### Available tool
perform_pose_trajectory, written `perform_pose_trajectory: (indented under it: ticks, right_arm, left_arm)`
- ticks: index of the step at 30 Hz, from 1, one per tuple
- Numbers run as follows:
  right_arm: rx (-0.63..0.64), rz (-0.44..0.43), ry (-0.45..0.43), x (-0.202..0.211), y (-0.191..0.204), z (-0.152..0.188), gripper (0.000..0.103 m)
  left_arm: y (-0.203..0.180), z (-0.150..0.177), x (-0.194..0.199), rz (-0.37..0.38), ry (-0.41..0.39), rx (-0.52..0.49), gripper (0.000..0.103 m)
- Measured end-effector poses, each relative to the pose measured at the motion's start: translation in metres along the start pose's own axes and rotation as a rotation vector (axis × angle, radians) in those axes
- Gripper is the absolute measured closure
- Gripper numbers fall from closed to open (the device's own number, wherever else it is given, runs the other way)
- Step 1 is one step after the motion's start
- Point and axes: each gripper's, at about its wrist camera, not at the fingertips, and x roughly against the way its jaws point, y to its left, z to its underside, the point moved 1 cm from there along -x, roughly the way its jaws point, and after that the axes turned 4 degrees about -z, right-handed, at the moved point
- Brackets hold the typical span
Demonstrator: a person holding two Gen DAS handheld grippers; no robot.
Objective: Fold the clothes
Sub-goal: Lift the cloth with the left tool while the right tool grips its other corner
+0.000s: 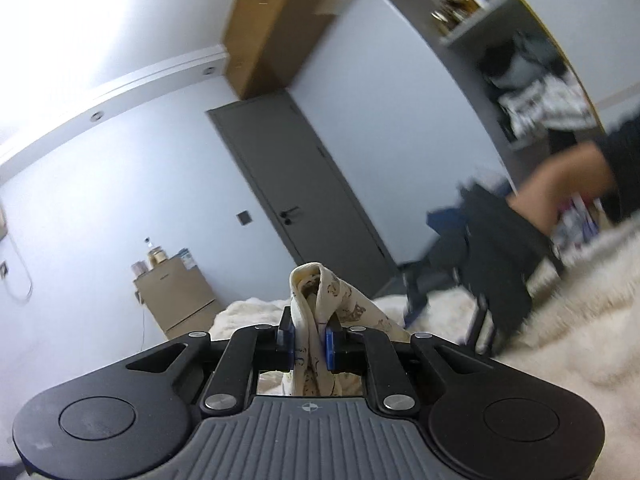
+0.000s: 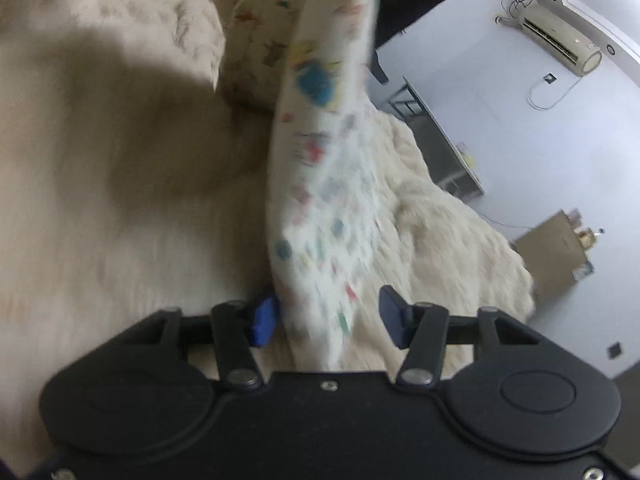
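From the left wrist cam, the garment point(image 1: 316, 312) sits pinched in the left gripper point(image 1: 310, 340), bunched up above the fluffy blanket point(image 1: 560, 320). The door point(image 1: 292, 184) is behind at 12 o'clock, a cabinet point(image 1: 176, 300) at 10 with jars on top. At 2 o'clock the right gripper point(image 1: 480, 248) hangs over the blanket. On the right cam, the garment point(image 2: 320, 184) runs toward 12 between the spread fingers point(image 2: 264, 318).

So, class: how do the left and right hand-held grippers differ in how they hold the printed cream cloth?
The left hand-held gripper is shut, pinching a bunched fold of printed cream cloth. The right hand-held gripper is open, the cloth hanging loose between its fingers. Both have blue pads.
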Motion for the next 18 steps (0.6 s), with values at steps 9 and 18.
perform_pose_trajectory:
  ticks: [9,18]
  right_arm:
    - [-0.159,-0.014,-0.037,0.014,-0.046,-0.03,0.096]
    - [-0.174,0.109,-0.24,0.187,-0.147,-0.12,0.097]
  left_arm:
    - [0.089,-0.031,0.013,-0.035,-0.029,0.153,0.093]
    - [0.187,-0.1,0.05,0.008,-0.144,0.312,0.093]
